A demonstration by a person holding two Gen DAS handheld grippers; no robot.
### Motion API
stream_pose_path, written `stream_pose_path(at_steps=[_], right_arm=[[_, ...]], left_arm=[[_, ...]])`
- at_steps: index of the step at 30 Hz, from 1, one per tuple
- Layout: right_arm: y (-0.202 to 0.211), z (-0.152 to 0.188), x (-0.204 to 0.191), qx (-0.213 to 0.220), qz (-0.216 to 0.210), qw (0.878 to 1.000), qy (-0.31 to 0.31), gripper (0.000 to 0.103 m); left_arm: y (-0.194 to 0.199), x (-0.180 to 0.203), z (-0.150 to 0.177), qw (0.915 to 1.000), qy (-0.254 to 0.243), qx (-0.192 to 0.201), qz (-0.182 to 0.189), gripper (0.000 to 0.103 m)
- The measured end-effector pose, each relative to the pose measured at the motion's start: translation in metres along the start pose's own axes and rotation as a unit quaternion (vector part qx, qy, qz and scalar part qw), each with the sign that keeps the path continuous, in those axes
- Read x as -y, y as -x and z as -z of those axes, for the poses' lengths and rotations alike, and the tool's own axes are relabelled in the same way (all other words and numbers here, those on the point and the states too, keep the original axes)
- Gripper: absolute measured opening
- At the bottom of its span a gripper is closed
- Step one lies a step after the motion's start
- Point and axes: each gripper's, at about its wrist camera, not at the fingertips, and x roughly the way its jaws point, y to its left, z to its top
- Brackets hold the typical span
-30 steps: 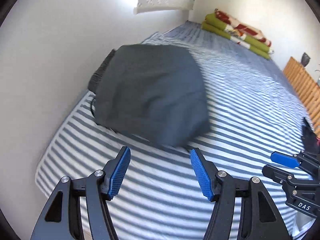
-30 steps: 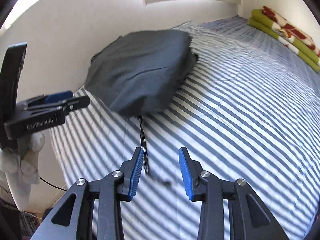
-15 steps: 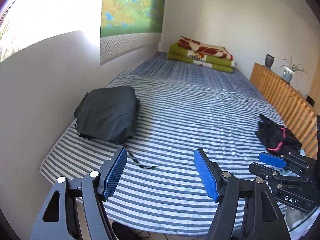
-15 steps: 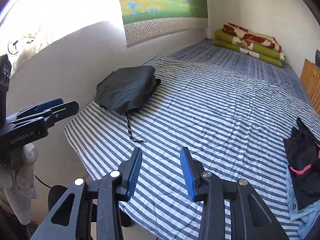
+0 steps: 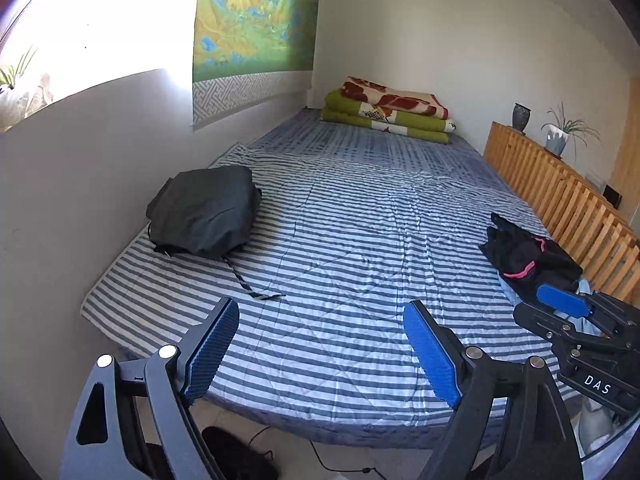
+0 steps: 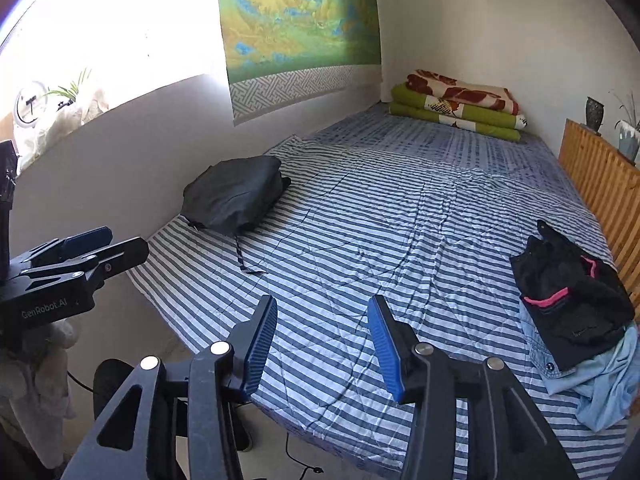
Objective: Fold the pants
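Note:
Dark grey folded pants [image 5: 206, 214] [image 6: 236, 196] lie by the wall on the far left of the striped bed [image 5: 360, 240] [image 6: 400, 240], a drawstring [image 5: 244, 280] trailing toward me. A black garment with pink trim [image 5: 528, 254] [image 6: 568, 300] sits at the bed's right edge on light blue clothes [image 6: 600, 380]. My left gripper [image 5: 320, 348] hovers over the bed's near edge, jaws opening, nothing between them. My right gripper [image 6: 322, 344] also hangs over the near edge, jaws opening and empty. Each gripper appears in the other's view [image 5: 568, 312] [image 6: 100, 248].
Folded green and red blankets [image 5: 388, 110] are stacked at the bed's far end. A wooden slatted rail [image 5: 560, 200] with a vase and potted plant runs along the right. A scroll painting [image 5: 256, 20] hangs on the left wall. Cables and dark objects lie on the floor [image 5: 320, 452].
Both grippers have pulled back and up from the folded grey pants, which now lie far off at the left. Both pairs of jaws stand wider. The right-hand clothes pile has come into view.

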Motion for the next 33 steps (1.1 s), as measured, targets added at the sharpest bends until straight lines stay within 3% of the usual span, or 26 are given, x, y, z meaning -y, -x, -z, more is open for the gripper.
stream_pose_path(at_steps=[4, 14, 33], right_arm=[[0.004, 0.014, 0.000, -0.004, 0.005, 1.000, 0.001, 0.048], [-0.007, 0.041, -0.001, -0.018, 0.014, 1.000, 0.009, 0.053], [-0.013, 0.055, -0.003, -0.029, 0.011, 0.999, 0.009, 0.053]], left_arm=[[0.010, 0.003, 0.014, 0.9999, 0.016, 0.001, 0.001, 0.090], [0.000, -0.012, 0.045, 0.9985, 0.031, -0.026, -0.037, 0.094], [-0.002, -0.020, 0.049, 0.9979, 0.031, -0.028, -0.049, 0.095]])
